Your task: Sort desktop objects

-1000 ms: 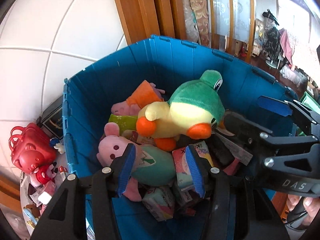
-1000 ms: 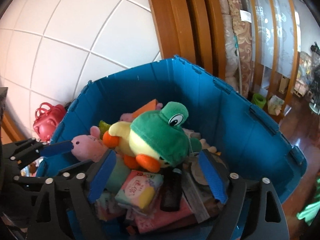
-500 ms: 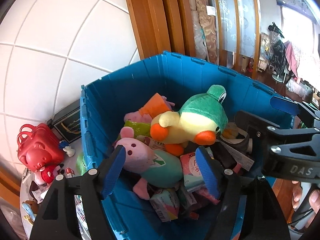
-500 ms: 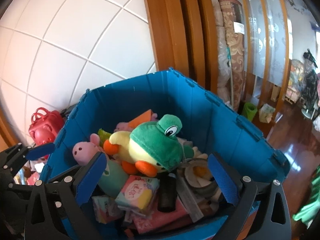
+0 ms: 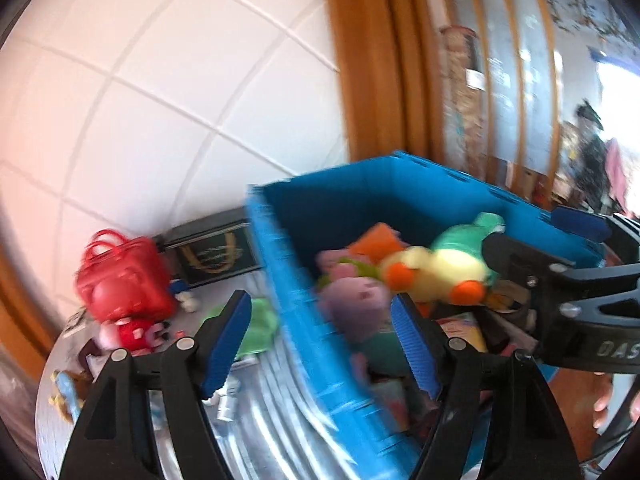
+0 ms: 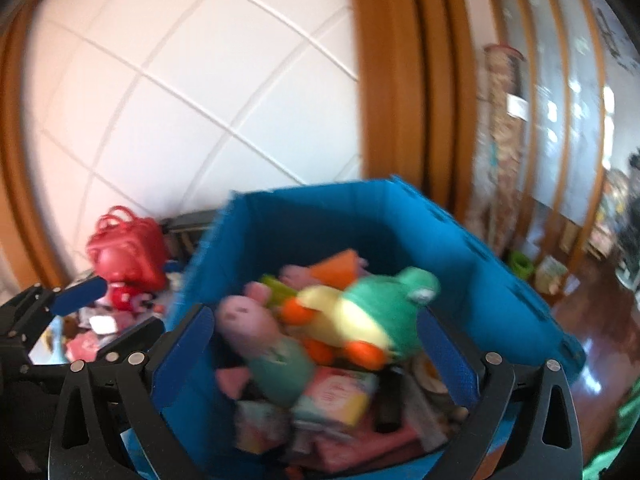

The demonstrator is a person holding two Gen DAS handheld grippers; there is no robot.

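Note:
A blue bin (image 5: pixel 400 192) holds a green and yellow plush (image 5: pixel 444 264), a pink pig plush (image 5: pixel 352 300) and several small packets. My left gripper (image 5: pixel 320 332) hangs open in front of the bin's left wall, holding nothing. From the right wrist view, my right gripper (image 6: pixel 316 340) stands wide open above the bin's (image 6: pixel 320 220) near edge, with the green plush (image 6: pixel 360 312) and the pig (image 6: pixel 248 320) beyond its fingers and untouched. Both views are blurred by motion.
Left of the bin, a silver tabletop (image 5: pixel 272 420) carries a red toy case (image 5: pixel 120 280), a black box (image 5: pixel 212 252), a green soft item (image 5: pixel 260 320) and small figures. A white tiled wall and a wooden door frame stand behind. A person's hand (image 5: pixel 604 404) shows at the right.
Both grippers have drawn back and up from the bin's contents, and their jaws have widened. The left one swung left, bringing the tabletop and red case into view.

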